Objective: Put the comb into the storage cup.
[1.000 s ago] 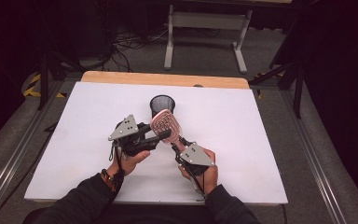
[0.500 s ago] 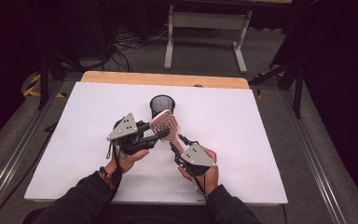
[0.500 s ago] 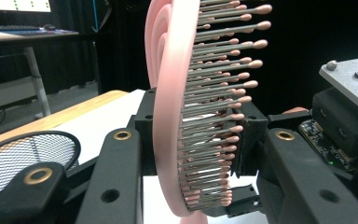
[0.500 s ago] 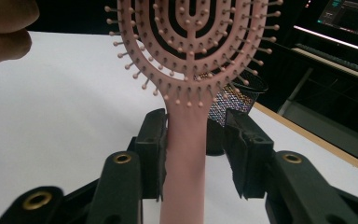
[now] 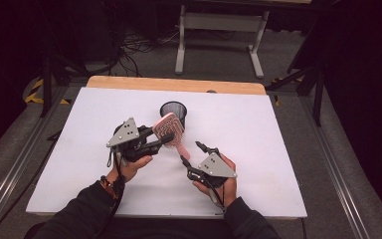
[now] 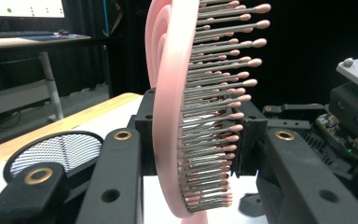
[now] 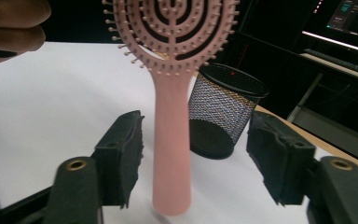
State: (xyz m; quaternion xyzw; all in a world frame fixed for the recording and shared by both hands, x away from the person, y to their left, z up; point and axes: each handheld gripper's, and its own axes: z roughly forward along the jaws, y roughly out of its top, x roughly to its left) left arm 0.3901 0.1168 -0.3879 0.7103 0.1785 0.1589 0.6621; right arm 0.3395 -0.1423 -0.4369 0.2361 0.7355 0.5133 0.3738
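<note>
High view: a pink hairbrush [image 5: 171, 130] is held up above the white counter [image 5: 79, 124], just in front of a black mesh cup [image 5: 173, 110] that stands upright near the counter's far edge. The brush head is clamped by the left gripper [image 5: 160, 139], carried in the left hand [image 5: 132, 162]. The handle is seen slanting down toward the right gripper [image 5: 191, 154], which is carried in the right hand [image 5: 219, 181]; its fingers have just been opening and are spread on either side of the handle's end.

Left gripper view: the brush head is seen edge-on between the 2 black fingers [image 6: 116, 186], bristles [image 6: 214, 112] turned to the picture's right. The head is pinched firmly across its width. The mesh cup [image 6: 56, 149] is seen low at the left, on the counter [image 6: 116, 109].

Right gripper view: the pink handle [image 7: 171, 154] hangs upright between the 2 fingers [image 7: 121, 154], and a clear gap is left on each side, so no pad is pressed on it. The fingers are held moderately wide. The mesh cup [image 7: 221, 112] stands just behind the handle, to its right. Fingertips of the left hand [image 7: 9, 23] are glimpsed at the top left corner.
</note>
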